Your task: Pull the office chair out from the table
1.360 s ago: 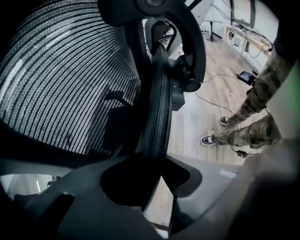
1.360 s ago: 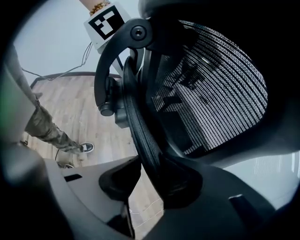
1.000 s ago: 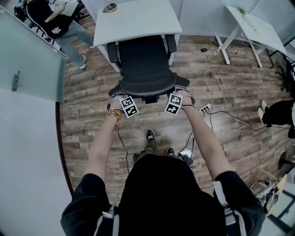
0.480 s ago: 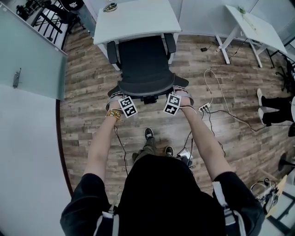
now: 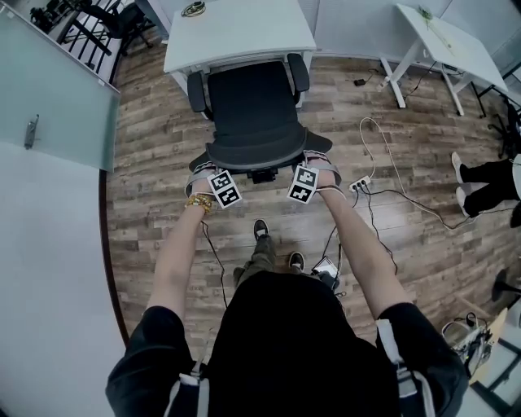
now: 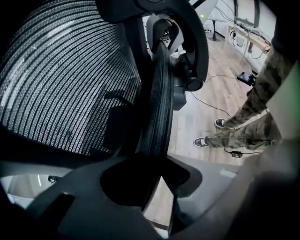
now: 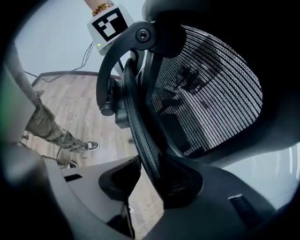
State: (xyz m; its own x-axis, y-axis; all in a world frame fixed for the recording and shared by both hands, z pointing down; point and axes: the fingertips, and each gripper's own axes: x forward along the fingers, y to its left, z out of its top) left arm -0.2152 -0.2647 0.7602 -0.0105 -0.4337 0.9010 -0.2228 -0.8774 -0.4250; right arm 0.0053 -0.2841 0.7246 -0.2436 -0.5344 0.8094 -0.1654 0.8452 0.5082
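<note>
The black mesh office chair (image 5: 248,102) stands with its seat front at the edge of the white table (image 5: 244,37), its back toward me. Both grippers clamp the top rim of its backrest (image 5: 256,155). At the rim's left end my left gripper (image 5: 213,168) is shut on it, and my right gripper (image 5: 313,163) is shut on its right end. In the left gripper view the rim (image 6: 157,108) runs down into the left gripper (image 6: 157,171), with the mesh (image 6: 70,79) to its left. The right gripper view shows the rim (image 7: 140,136) pinched in the right gripper (image 7: 150,176).
A glass partition (image 5: 57,98) stands at the left. A power strip (image 5: 358,186) and cables lie on the wood floor to the right. Another white table (image 5: 444,41) stands at the upper right, with a seated person's feet (image 5: 468,175) near it. A round object (image 5: 194,10) rests on the table.
The chair has come a little way out from the table, with both grippers still on its backrest. The seated person at the upper left has gone from view.
</note>
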